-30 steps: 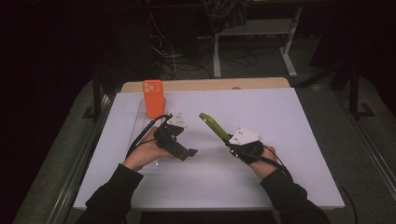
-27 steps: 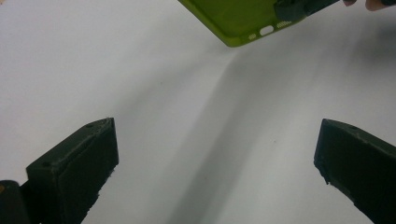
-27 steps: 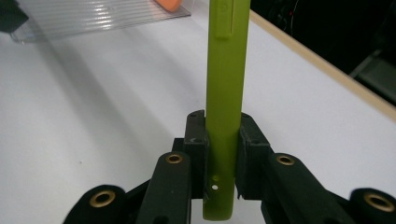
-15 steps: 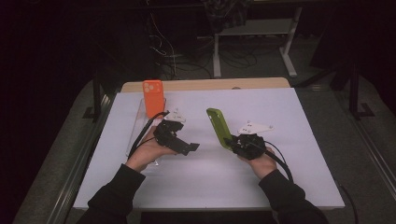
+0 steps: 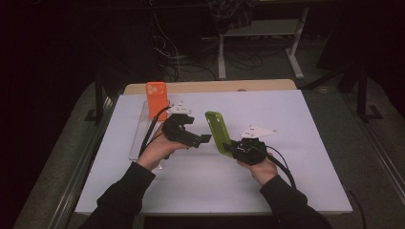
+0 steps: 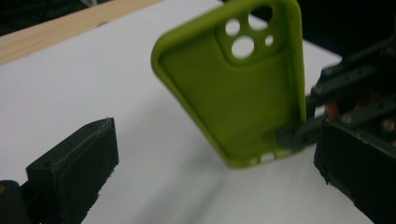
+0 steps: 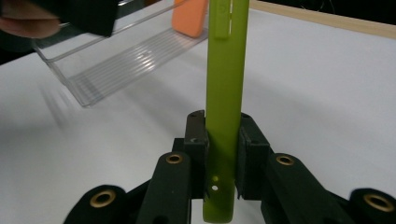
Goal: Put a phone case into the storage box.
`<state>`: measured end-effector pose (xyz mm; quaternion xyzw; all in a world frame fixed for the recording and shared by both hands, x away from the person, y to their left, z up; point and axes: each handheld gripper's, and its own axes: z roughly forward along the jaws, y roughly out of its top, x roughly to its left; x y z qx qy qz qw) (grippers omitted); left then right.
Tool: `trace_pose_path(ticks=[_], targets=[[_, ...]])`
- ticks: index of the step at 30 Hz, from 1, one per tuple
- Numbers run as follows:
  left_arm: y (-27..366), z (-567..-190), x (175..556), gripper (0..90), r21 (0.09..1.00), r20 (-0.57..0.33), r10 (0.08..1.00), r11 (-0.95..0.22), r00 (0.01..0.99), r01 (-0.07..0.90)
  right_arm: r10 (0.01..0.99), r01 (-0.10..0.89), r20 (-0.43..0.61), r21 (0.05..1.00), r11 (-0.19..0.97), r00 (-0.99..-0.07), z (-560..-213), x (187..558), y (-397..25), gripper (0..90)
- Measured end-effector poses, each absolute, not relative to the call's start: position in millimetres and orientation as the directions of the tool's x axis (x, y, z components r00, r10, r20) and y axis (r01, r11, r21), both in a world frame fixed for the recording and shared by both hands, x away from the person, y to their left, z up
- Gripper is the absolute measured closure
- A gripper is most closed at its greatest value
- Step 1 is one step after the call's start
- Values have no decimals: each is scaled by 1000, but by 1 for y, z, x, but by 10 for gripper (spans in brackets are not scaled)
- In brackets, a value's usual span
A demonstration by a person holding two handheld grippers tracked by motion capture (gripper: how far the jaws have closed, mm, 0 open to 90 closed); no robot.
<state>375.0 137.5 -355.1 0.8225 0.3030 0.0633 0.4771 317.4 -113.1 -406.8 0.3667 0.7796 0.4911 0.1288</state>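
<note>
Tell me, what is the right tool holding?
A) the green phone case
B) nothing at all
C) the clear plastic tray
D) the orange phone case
A: in the right gripper view the right tool has both jaws pressed against the lower end of the green phone case, which stands upright between them.

no readable text, labels, brands or numbers on anything in view

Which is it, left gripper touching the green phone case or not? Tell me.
Apart. In the left gripper view, the left gripper has its jaws spread wide, with bare white table between them and the green phone case.
</note>
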Motion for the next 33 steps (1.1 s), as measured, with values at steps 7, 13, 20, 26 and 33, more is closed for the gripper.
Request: trace_pose_path(ticks=[7,13,20,26,33], targets=[[131,-354,380,0,834,-216,548,-327,808,444,678,440,174,865,241,-714,-404,314,-108,756],[124,-353,383,0,842,-213,533,-325,819,431,664,435,176,866,246,-726,-404,313,-105,757],[115,-354,384,0,853,-216,515,-313,830,417,654,438,189,867,239,-732,-403,312,-102,757],[112,-353,384,0,850,-237,521,-297,820,434,660,442,176,859,260,-730,-406,314,-100,756],[109,-352,386,46,847,-219,539,-309,814,432,662,449,158,843,295,-732,-412,315,-96,757]])
